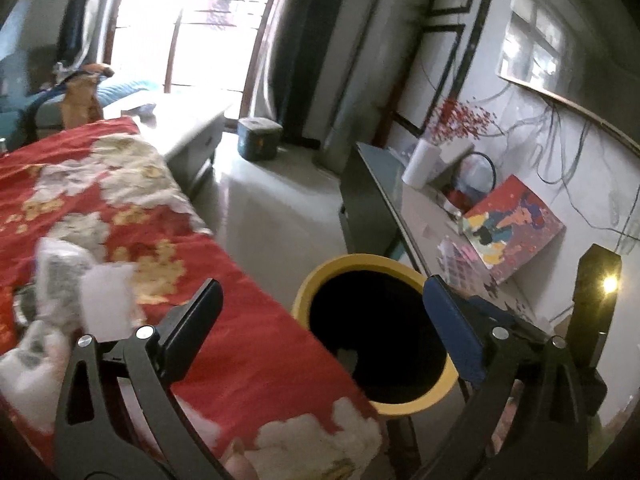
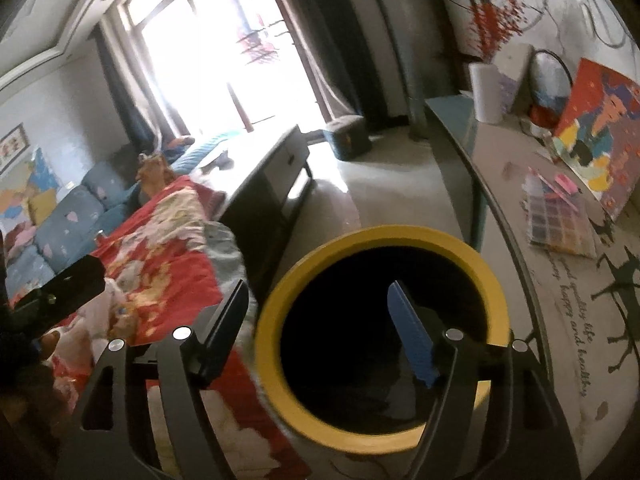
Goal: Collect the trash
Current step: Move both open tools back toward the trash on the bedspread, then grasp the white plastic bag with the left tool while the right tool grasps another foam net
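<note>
Two grippers hang over the bin with the yellow rim (image 2: 376, 240), and both are wide with nothing between the fingers. My left gripper (image 1: 320, 320) points at the spot where the red blanket (image 1: 120, 208) meets the bin. My right gripper (image 2: 316, 332) sits right above the dark mouth of the bin.

I think the drop step is done, because both are empty above the bin. Next I need to go back for more trash. White crumpled papers (image 1: 68, 280) lie on the blanket, near the left gripper. I should swing that way, come down and pinch one piece.

My left view shows the white papers well. My right view shows them only as a blur at the left edge. It looks deeper into the bin, but it is too dark to tell what is inside.
</note>
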The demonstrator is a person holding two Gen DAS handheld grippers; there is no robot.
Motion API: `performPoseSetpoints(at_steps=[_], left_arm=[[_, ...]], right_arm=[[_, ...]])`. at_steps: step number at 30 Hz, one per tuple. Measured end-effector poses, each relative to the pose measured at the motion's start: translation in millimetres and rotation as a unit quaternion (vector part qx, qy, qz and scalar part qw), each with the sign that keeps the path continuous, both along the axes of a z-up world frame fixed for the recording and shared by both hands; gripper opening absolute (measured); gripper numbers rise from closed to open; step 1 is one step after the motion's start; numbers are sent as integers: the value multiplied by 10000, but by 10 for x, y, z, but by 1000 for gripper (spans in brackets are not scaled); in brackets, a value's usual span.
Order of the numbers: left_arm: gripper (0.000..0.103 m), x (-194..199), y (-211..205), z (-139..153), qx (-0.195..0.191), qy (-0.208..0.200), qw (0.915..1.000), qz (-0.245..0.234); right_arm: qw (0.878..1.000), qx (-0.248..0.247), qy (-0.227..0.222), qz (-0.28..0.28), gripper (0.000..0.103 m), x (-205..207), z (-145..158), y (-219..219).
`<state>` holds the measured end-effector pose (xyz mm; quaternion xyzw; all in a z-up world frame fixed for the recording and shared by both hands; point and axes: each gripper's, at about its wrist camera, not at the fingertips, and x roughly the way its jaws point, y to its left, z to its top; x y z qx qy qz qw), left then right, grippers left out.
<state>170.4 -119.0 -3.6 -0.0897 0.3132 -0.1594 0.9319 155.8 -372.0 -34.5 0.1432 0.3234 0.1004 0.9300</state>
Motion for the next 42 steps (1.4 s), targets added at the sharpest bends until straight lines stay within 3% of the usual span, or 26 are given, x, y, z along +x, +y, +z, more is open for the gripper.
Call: performPoseSetpoints(at_steps=[13, 34, 42], left_arm=[[92, -398, 713, 146, 29, -419, 9962, 769], [92, -799, 1612, 132, -67, -412, 9857, 1635], [92, -860, 1820, 30, 22, -232, 9854, 1686]], right_arm=[[9943, -115, -306, 1011, 74, -203, 230, 784], [9770, -485, -382, 2042, 75, -453, 272, 1687], [9707, -578, -309, 2312, 75, -436, 192, 1905]])
